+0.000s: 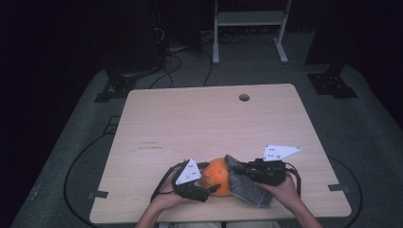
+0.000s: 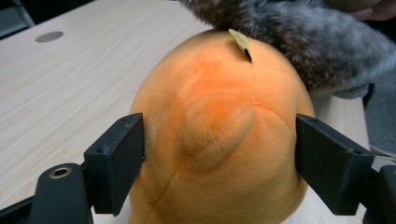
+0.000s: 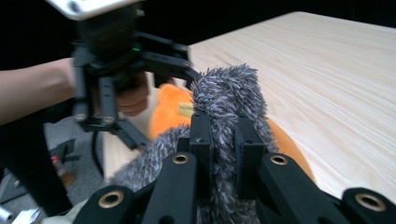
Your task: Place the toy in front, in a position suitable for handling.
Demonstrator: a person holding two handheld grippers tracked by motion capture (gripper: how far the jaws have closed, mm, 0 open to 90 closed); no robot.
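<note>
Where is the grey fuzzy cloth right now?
In the high view the grey fuzzy cloth lies near the table's front edge, draped against the orange plush toy on its right side, pinched in the right gripper.

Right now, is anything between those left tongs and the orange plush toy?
Nothing visible. The left tongs stand either side of the orange plush toy. The grey furry cloth lies over its far end, pinched by the right tongs.

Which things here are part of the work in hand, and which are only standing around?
In the work:
- orange plush toy
- grey fuzzy cloth
- left gripper
- right gripper

Only around:
- table
- white metal frame
- floor cables
</note>
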